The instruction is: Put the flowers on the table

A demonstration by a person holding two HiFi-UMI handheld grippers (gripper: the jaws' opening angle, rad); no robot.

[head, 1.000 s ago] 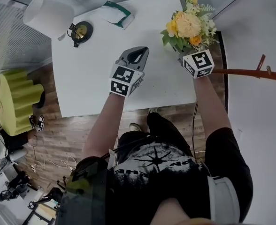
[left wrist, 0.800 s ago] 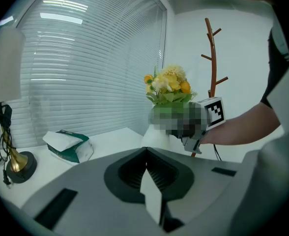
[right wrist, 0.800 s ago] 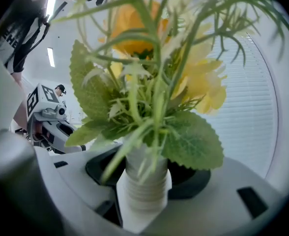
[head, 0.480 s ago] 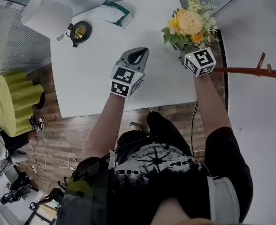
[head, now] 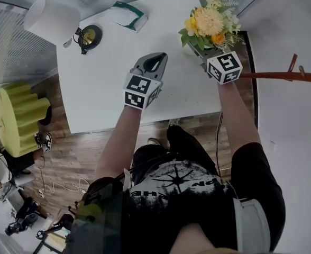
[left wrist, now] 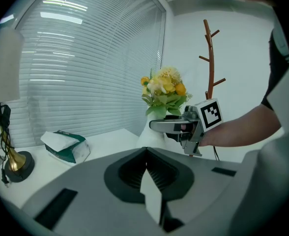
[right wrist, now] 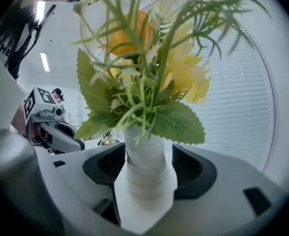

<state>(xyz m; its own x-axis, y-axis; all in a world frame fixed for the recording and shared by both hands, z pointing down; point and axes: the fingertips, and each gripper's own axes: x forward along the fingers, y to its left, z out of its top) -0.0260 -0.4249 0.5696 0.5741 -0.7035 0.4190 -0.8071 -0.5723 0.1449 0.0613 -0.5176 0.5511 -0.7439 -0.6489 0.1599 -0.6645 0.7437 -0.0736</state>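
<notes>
The right gripper (head: 207, 57) is reaching level over the far right corner of the white table (head: 108, 83). Its 2 jaws have just been opening and are now standing wide, with the neck of a white vase (right wrist: 145, 173) sitting between them; the pads are flanking it rather than pressing on it. The left gripper (left wrist: 145, 168) is hovering over the middle of the table with its jaws meeting and nothing between them.

Nothing is crowding the vase. A green-and-white tissue pack (head: 128, 15) is lying at the far edge, and a lamp with a white shade (head: 52, 19) is standing at the far left corner, both well apart from it. A brown coat stand (left wrist: 211, 58) is rising just beyond the table's right side, and a yellow-green stool (head: 15, 118) is sitting on the floor to the left.

The flowers (head: 211, 23) are standing upright in the ribbed vase, which appears to be resting on the tabletop: yellow and orange blooms are spreading above broad green leaves and feathery sprigs.
</notes>
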